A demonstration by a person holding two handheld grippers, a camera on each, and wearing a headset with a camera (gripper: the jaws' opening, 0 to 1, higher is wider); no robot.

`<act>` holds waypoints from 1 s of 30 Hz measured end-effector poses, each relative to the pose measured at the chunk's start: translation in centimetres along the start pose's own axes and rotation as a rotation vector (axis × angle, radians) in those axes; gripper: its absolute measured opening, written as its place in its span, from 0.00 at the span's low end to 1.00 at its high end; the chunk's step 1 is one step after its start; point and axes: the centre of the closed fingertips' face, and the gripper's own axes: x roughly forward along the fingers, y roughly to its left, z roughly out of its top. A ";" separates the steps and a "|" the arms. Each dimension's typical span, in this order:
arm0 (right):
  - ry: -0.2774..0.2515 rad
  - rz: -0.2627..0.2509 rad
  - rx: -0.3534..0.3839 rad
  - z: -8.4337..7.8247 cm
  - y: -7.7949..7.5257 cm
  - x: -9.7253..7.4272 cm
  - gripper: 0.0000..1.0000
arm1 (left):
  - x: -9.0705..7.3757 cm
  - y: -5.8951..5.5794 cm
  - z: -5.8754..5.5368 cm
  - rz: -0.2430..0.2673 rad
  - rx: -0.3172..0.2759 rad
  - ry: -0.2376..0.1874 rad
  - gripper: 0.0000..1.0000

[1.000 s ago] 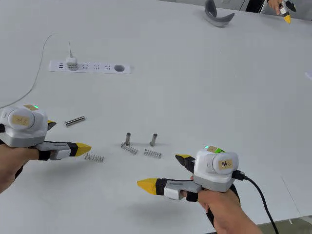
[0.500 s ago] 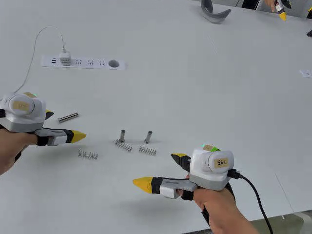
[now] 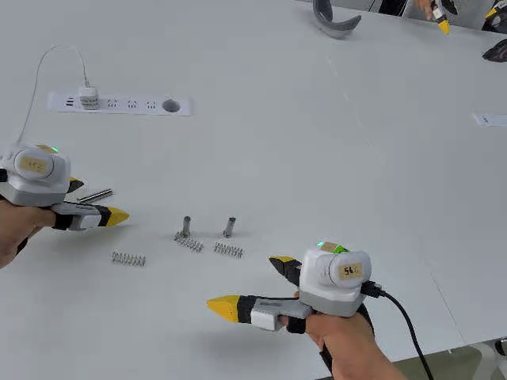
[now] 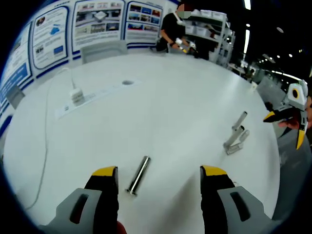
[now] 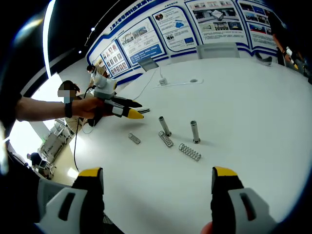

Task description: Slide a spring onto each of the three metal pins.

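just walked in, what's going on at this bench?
A person holds a gripper in each hand over a white table. Both are open and empty. Two pins stand upright; a third pin lies flat just ahead of the left gripper, between its open jaws. The right gripper hovers apart from the parts. Three springs lie loose on the table, none on a pin yet.

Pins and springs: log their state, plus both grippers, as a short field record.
upright pins: two, standing bare
lying pin: one, on its side near the left gripper
springs: three, loose on the table, none on a pin
left gripper: open, empty
right gripper: open, empty
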 end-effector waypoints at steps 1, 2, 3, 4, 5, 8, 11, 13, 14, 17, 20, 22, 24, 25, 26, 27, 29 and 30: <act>0.000 0.000 0.002 0.0 0.0 0.0 0.93 | 0.2 0.0 -0.1 0.000 0.007 0.008 0.68; 0.000 0.001 0.003 -0.1 0.0 0.0 0.93 | 0.3 0.0 -0.1 0.000 0.012 0.013 0.68; 0.001 0.001 0.003 -0.1 0.0 0.0 0.93 | 0.4 0.0 -0.1 -0.002 0.014 0.015 0.67; 0.001 0.001 0.004 -0.1 0.0 0.1 0.93 | 0.5 0.0 -0.1 -0.004 0.016 0.016 0.66; 0.001 0.001 0.005 -0.1 0.0 0.1 0.93 | 0.6 -0.1 -0.1 -0.007 0.019 0.017 0.65; 0.000 -0.001 0.006 -0.1 -0.1 0.1 0.93 | 0.8 -0.3 -0.2 -0.013 0.045 0.030 0.62; -0.004 -0.004 0.008 0.1 -0.1 0.0 0.93 | 0.8 -0.4 -0.2 -0.019 0.053 0.034 0.59; -0.006 -0.005 0.009 0.1 -0.2 0.0 0.93 | 0.8 -0.4 -0.3 -0.019 0.067 0.043 0.57; -0.008 -0.005 0.010 0.2 -0.3 0.0 0.93 | 0.8 -0.4 -0.4 -0.017 0.079 0.049 0.56; -0.010 -0.007 0.009 0.2 -0.4 0.0 0.93 | 0.9 -0.5 -0.3 -0.024 0.099 0.054 0.51; -0.009 -0.008 0.010 0.2 -0.4 0.0 0.93 | 0.9 -0.5 -0.5 -0.026 0.126 0.070 0.47; -0.007 -0.006 0.010 0.1 -0.4 0.0 0.93 | 1.0 -0.6 -0.5 -0.030 0.139 0.075 0.44; -0.006 -0.006 0.009 0.1 -0.3 0.0 0.93 | 0.9 -0.8 -0.4 -0.034 0.151 0.078 0.42; -0.006 -0.006 0.009 0.1 -0.3 0.0 0.93 | 0.9 -0.9 -0.3 -0.035 0.156 0.078 0.40; -0.006 -0.005 0.010 0.1 -0.3 0.1 0.93 | 0.9 -0.9 -0.3 -0.037 0.166 0.080 0.39; -0.005 -0.006 0.010 0.1 -0.3 0.1 0.93 | 0.9 -1.0 -0.3 -0.037 0.171 0.082 0.37; -0.005 -0.006 0.011 0.1 -0.3 0.1 0.93 | 0.9 -1.0 -0.3 -0.038 0.182 0.086 0.35; -0.006 -0.006 0.011 0.1 -0.3 0.1 0.93 | 0.9 -1.0 -0.3 -0.039 0.184 0.088 0.34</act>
